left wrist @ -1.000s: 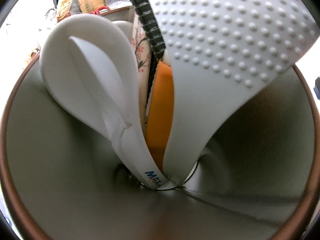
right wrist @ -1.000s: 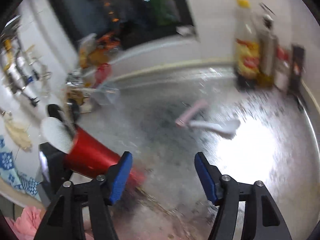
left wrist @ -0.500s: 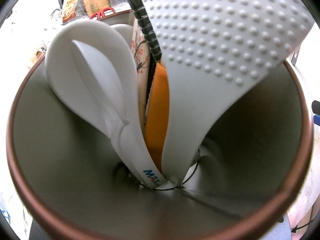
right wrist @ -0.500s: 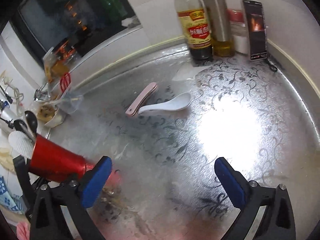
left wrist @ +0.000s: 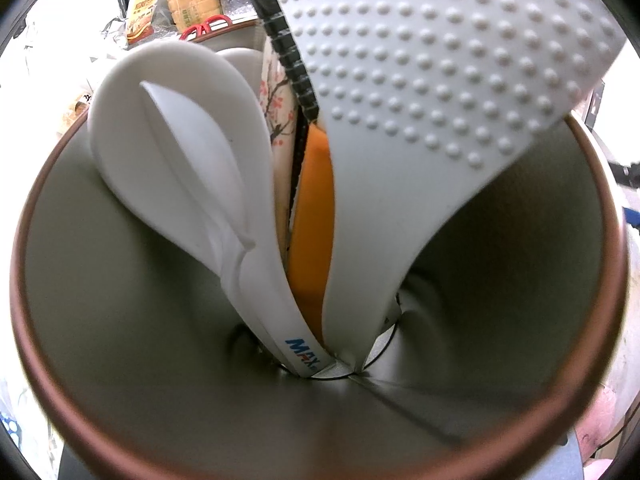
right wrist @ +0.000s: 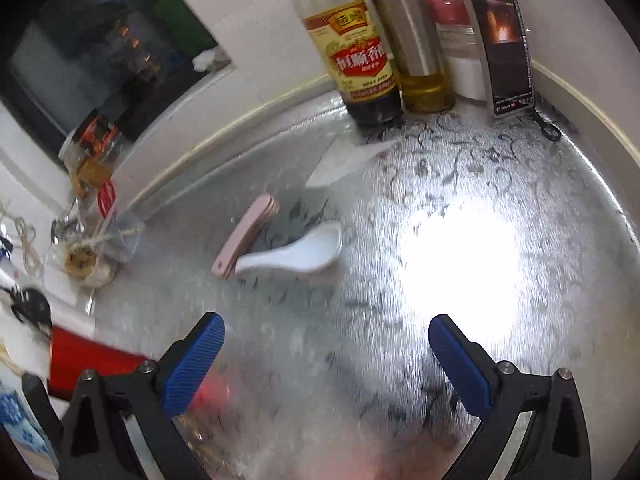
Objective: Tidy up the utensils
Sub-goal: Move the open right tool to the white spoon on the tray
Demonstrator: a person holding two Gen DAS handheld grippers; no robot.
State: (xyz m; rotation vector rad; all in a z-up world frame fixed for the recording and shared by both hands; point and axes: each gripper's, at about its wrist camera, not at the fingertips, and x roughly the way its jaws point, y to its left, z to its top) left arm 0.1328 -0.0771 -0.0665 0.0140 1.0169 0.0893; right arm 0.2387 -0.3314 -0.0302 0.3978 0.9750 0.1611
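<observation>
The left wrist view looks straight down into a red cup (left wrist: pixel 24 320) with a grey inside. It holds a white spoon (left wrist: pixel 180 152), a dotted white rice paddle (left wrist: pixel 420 120), an orange handle (left wrist: pixel 316 220), a black handle (left wrist: pixel 288 60) and a flower-printed utensil (left wrist: pixel 276 112). My left gripper's fingers are hidden there. In the right wrist view the same cup (right wrist: pixel 88 360) lies tilted at the lower left, with a black gripper frame beside it. My right gripper (right wrist: pixel 326 324) is open over the patterned counter (right wrist: pixel 520 280). A white spoon (right wrist: pixel 296 256) and a pink flat utensil (right wrist: pixel 246 236) lie just beyond it.
Along the back wall stand a dark sauce bottle (right wrist: pixel 356 52), a steel oil bottle (right wrist: pixel 412 40), a red-lidded jar (right wrist: pixel 452 40) and an upright phone (right wrist: pixel 504 40). A clear tub of odds and ends (right wrist: pixel 92 256) sits at the left edge. A bright glare patch lies right of the spoon.
My right gripper's jaws have spread wide, and it has rolled and dropped closer to the white spoon and pink utensil. The cup in the left wrist view looks almost the same.
</observation>
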